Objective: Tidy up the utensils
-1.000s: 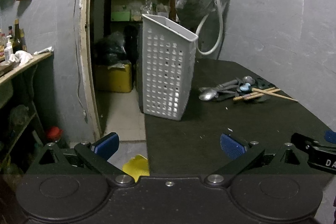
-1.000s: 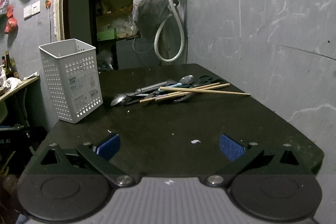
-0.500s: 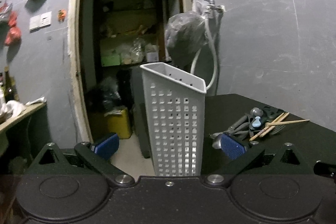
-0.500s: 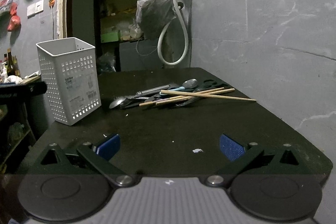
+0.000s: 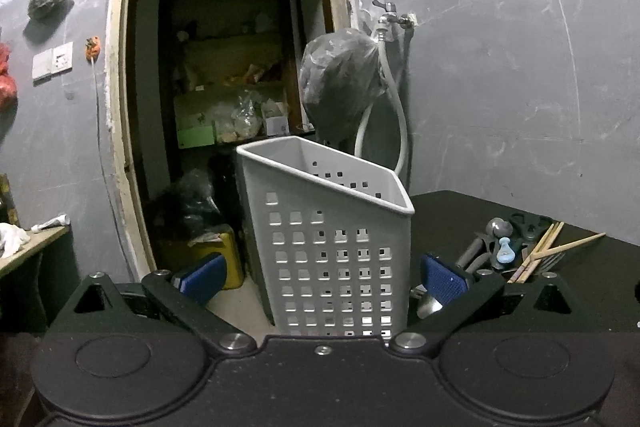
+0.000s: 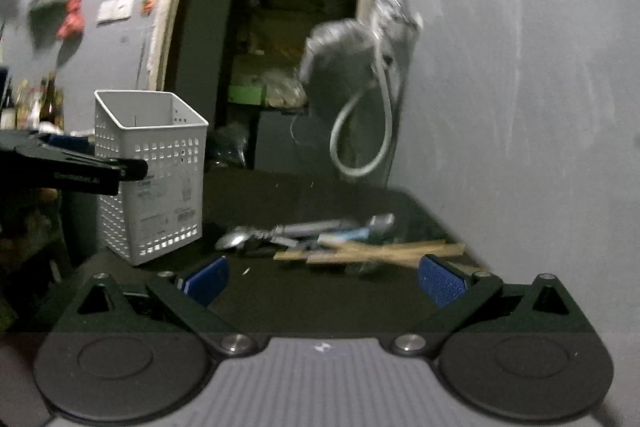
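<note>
A tall white perforated utensil basket [image 5: 332,247] stands on the dark table's left edge, empty as far as its open top shows. My left gripper [image 5: 322,277] is open, its blue pads [image 5: 442,277] either side of the basket's lower half, apart from it. A pile of utensils [image 6: 320,235] lies mid-table: a metal spoon [image 6: 234,239], blue-handled pieces, wooden chopsticks [image 6: 372,251]. My right gripper [image 6: 324,281] is open and empty, short of the pile. The same basket [image 6: 160,171] shows in the right wrist view, with the left gripper [image 6: 80,173] beside it.
The black table [image 6: 280,199] meets a grey wall on the right. Behind it hang a tap with a white hose [image 5: 394,131] and a dark plastic bag [image 5: 340,87]. An open doorway [image 5: 224,99] with cluttered shelves lies beyond the left edge. The right wrist view is motion-blurred.
My left gripper has risen and closed in on the basket, which now stands between its pads. My right gripper has moved forward toward the utensil pile. Both stay open.
</note>
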Motion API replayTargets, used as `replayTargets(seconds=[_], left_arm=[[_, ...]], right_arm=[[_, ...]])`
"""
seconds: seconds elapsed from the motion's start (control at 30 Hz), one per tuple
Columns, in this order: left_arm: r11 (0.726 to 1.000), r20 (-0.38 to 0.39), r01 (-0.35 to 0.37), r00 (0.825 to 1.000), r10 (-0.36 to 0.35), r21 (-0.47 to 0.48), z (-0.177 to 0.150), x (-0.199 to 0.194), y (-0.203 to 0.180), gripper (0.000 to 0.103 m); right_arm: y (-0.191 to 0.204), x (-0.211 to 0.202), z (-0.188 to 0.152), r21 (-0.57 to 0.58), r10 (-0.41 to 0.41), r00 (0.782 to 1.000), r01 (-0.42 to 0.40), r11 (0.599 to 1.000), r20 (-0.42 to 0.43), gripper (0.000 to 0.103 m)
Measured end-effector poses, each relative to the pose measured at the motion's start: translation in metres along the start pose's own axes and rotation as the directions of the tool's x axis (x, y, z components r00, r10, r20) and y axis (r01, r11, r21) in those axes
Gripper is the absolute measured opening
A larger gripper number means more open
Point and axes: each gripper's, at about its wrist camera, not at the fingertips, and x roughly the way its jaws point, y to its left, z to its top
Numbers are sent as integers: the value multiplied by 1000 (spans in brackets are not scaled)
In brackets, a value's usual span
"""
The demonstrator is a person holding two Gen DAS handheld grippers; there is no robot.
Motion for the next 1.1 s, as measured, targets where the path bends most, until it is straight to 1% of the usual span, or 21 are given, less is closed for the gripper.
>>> replayTargets(seconds=[0.1,0.3,0.37,0.53,0.57,0.63,0.7,0.77,0.83,1.0,1.1], left_arm=[[999,1,5,1000,-5,-33,-2,3,2,102],[996,-6,22,1000,-23,-89,-8,11,8,102],[994,1,27,1000,-27,-101,-10,12,9,102],[992,17,34,999,-33,-125,-14,12,9,92],[990,18,41,999,-39,-132,-15,12,10,91],[986,16,54,998,-53,-157,-16,13,11,84],[984,10,61,998,-60,-168,-16,15,11,79],[982,10,53,999,-52,-180,-16,15,11,79],[981,7,54,999,-54,-186,-16,16,12,79],[981,-1,58,998,-59,-185,-15,17,12,79],[981,1,62,998,-63,-184,-14,17,12,79]], right_arm=[[3,10,10,-96,-18,1000,18,995,9,103],[7,36,22,-190,-10,1000,9,982,0,103],[8,46,24,-197,-6,1000,3,980,-13,103],[4,65,23,-184,0,999,-8,983,-42,103],[4,70,23,-193,-6,999,-3,981,-47,103],[5,79,21,-221,-27,998,14,975,-54,103],[5,84,20,-253,-51,998,39,967,-40,103],[4,91,18,-292,-83,996,69,954,-33,103],[2,97,16,-315,-100,994,83,945,-37,103],[-3,107,11,-332,-101,992,72,941,-71,103],[-4,110,10,-340,-78,993,45,939,-83,101]])
